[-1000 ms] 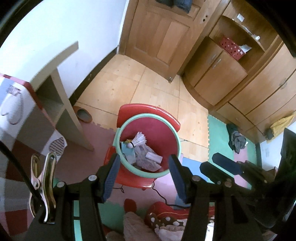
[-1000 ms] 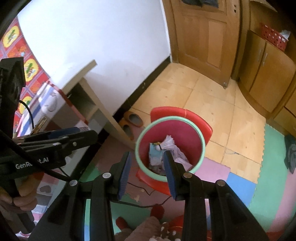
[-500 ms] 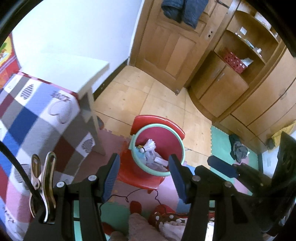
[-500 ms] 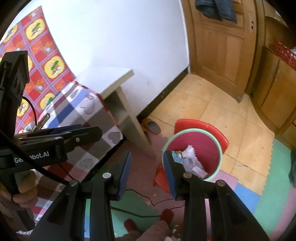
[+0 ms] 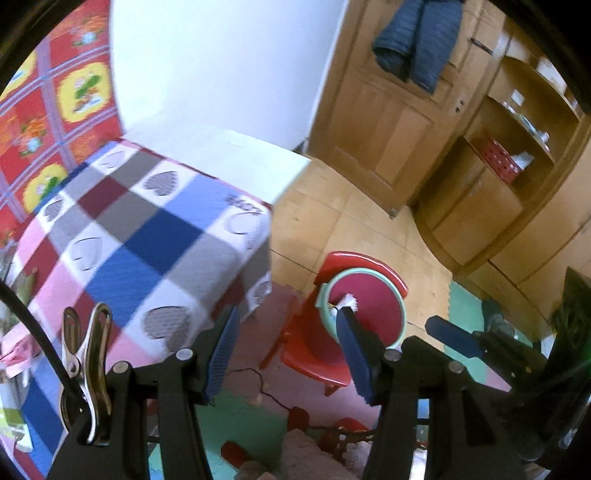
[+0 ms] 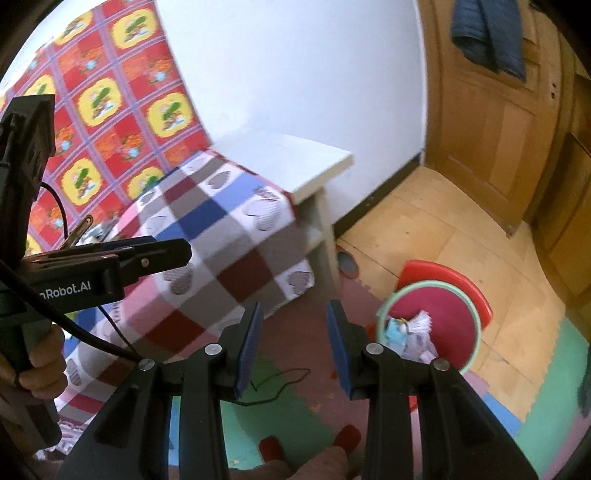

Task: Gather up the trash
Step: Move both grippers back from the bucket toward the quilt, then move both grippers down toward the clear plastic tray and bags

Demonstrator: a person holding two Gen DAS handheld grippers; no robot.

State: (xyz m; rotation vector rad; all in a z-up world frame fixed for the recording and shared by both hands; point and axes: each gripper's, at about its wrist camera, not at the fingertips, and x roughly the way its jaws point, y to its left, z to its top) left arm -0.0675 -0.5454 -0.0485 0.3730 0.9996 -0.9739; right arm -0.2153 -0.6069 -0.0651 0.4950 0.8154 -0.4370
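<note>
Trash [image 6: 413,334] sits in a red bin w/ a pale green rim [image 6: 476,332], low right in the right wrist view: crumpled white paper, a light blue scrap and a white shuttlecock [image 6: 421,320] w/ a feathered skirt on top, all piled toward the bin's left side. Bin stands on a red plastic stool [image 5: 314,354] on the floor, where coloured foam mats meet wood-look tiles. In the left wrist view only the shuttlecock's white feathers [image 5: 349,301] show at the rim; rest is hidden behind a finger. Left hand-held gripper [image 5: 291,356] has its jaws apart, nothing between the blue pads, pointing down past the bench corner toward the stool. Right hand-held gripper [image 6: 293,347] also has jaws apart, narrower gap, nothing held, over the dark red mat just left of the bin. Bench [image 5: 236,155] is white, mostly covered by a checked cloth w/ grey hearts [image 5: 147,236]; view is motion-blurred. Person's fingers [image 6: 42,363] wrap the left tool's handle at the left edge. Wooden door [image 6: 491,122] behind, w/ a dark jacket [image 6: 487,33] hung on it.
</note>
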